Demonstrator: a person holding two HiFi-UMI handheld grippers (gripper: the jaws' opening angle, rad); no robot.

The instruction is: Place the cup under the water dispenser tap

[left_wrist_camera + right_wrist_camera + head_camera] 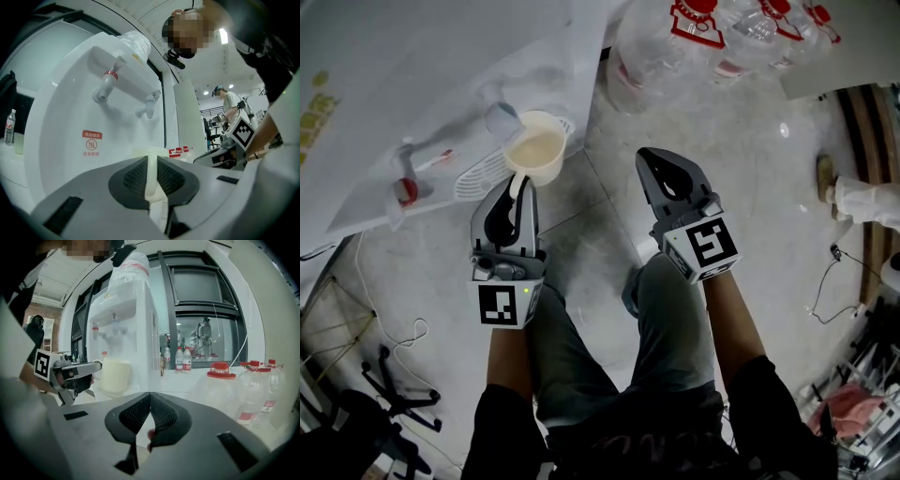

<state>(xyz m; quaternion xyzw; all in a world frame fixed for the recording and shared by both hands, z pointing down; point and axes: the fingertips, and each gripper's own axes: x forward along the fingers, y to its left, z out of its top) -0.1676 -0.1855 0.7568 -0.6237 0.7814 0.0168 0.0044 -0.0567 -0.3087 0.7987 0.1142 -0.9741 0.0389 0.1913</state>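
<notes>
At my far left stands the white water dispenser, its front face filling that side, with the red tap jutting out and the drip grille below it. The blue tap comes next. The cup hangs just beside that tap, at the right end of the grille and near the dispenser's right edge. I cannot tell whether its base rests on anything. My left tongs are narrowed onto the cup's handle, which sits pinched between the two pads.

Right of the cup, bare tiled floor lies open between my two tongs. My right tongs hang over it, well apart from the cup, jaws pressed together with nothing between them. Beyond them, at the top, big water bottles with red caps crowd the floor and close off that side. At the far right edge another person's foot stands on the tiles, with loose cable near it.

My left forearm reaches straight ahead, its tongs about level and aimed at the dispenser front. My right forearm angles inward, its tongs tipped somewhat downward, toward the floor.
</notes>
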